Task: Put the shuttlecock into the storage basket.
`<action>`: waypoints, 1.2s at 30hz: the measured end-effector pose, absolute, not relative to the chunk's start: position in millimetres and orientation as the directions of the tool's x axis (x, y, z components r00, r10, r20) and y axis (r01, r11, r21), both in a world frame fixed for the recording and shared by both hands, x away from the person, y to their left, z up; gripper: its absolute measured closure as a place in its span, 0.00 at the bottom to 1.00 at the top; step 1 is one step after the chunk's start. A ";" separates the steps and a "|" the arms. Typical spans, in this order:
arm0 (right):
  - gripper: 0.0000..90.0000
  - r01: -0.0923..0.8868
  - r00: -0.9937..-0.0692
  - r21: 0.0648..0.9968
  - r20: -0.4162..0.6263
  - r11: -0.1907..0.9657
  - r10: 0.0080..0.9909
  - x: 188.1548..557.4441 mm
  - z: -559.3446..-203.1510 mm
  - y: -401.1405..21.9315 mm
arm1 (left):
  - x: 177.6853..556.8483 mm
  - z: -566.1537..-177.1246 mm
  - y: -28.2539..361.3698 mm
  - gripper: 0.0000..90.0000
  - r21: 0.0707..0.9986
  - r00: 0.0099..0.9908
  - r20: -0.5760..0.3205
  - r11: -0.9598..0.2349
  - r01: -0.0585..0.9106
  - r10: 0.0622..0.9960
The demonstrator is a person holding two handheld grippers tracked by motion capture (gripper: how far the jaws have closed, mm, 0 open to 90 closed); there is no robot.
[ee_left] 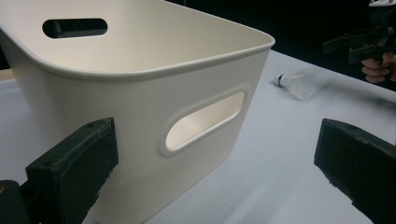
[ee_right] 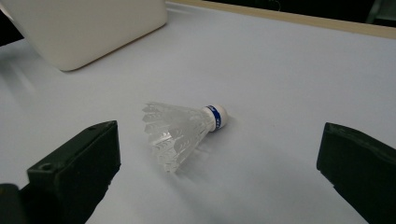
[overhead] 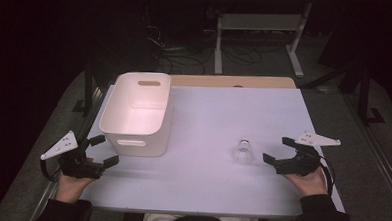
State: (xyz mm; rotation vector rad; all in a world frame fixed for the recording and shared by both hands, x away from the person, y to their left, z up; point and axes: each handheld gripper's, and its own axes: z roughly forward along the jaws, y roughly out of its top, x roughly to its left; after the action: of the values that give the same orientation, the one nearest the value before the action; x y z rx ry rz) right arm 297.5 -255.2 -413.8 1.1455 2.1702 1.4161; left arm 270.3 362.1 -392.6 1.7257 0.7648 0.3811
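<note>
The shuttlecock [ee_right: 184, 129] lay on its side on the desk [overhead: 205, 186], near the right tool [overhead: 277, 151], whose jaws stood apart and empty. The left tool [overhead: 99, 151], also apart, waited beside the white bin [overhead: 135, 140]. The reach seemed underway; closing gently on the feathers would likely come next.

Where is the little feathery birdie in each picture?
High view: the shuttlecock lies on the white table, just left of the right gripper.
Left gripper view: the shuttlecock is far off at upper right, past the bin's corner.
Right gripper view: the shuttlecock lies on its side in the middle, ahead of the open jaws.
Shared landmark: the white bin, to the shuttlecock's left.
</note>
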 end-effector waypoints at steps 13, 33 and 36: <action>0.00 0.467 -0.646 0.851 0.141 0.242 0.750 300.0 -408.5 -254.2 | 269.8 -392.6 362.2 0.00 0.946 0.733 -0.136 -0.131 0.295 0.667; 0.16 0.518 -0.672 0.803 0.170 0.294 0.720 314.4 -398.3 -250.3 | 269.7 -392.5 362.2 0.00 0.947 0.736 -0.135 -0.132 0.293 0.663; 0.18 0.531 -0.676 0.791 0.181 0.303 0.714 318.0 -399.5 -249.3 | 269.8 -392.6 362.0 0.00 0.947 0.738 -0.132 -0.137 0.291 0.662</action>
State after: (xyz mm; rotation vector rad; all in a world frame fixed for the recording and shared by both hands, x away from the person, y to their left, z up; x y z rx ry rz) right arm 318.0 -249.3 -399.5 1.1474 2.3627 1.3106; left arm 269.8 362.0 -392.6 1.7270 0.7587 0.3797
